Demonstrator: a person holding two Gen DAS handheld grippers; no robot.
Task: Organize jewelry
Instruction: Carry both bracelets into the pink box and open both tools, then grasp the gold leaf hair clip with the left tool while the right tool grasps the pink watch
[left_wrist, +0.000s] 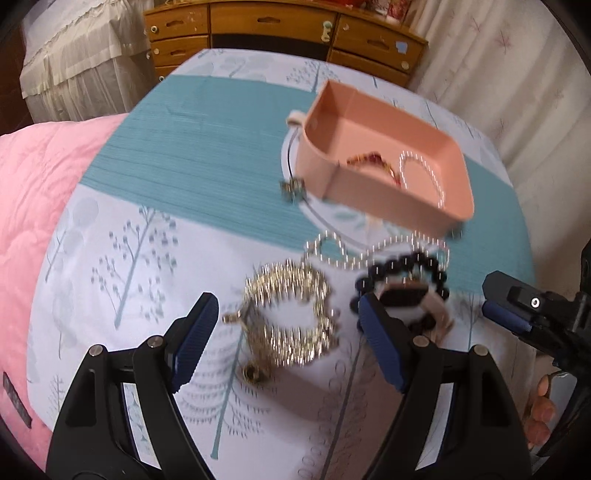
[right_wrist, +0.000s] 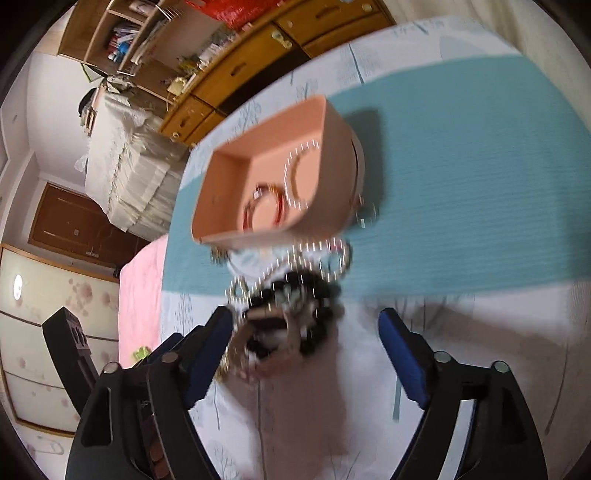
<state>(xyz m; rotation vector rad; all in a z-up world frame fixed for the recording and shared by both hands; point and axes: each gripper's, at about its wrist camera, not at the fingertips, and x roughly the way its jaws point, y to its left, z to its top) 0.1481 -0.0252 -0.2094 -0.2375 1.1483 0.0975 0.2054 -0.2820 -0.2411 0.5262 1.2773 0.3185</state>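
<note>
A pink tray sits on the bed and holds a red-and-gold bracelet and a pearl bracelet. In front of it lie a pearl necklace, a black bead bracelet, a gold chain pile and a black-faced watch. My left gripper is open, its jaws standing either side of the gold chain. My right gripper is open over the black beads and watch; it also shows in the left wrist view.
The bed cover is white with tree prints and a teal band. A pink quilt lies at the left. A wooden dresser stands behind the bed. A small silver charm on a cord lies beside the tray.
</note>
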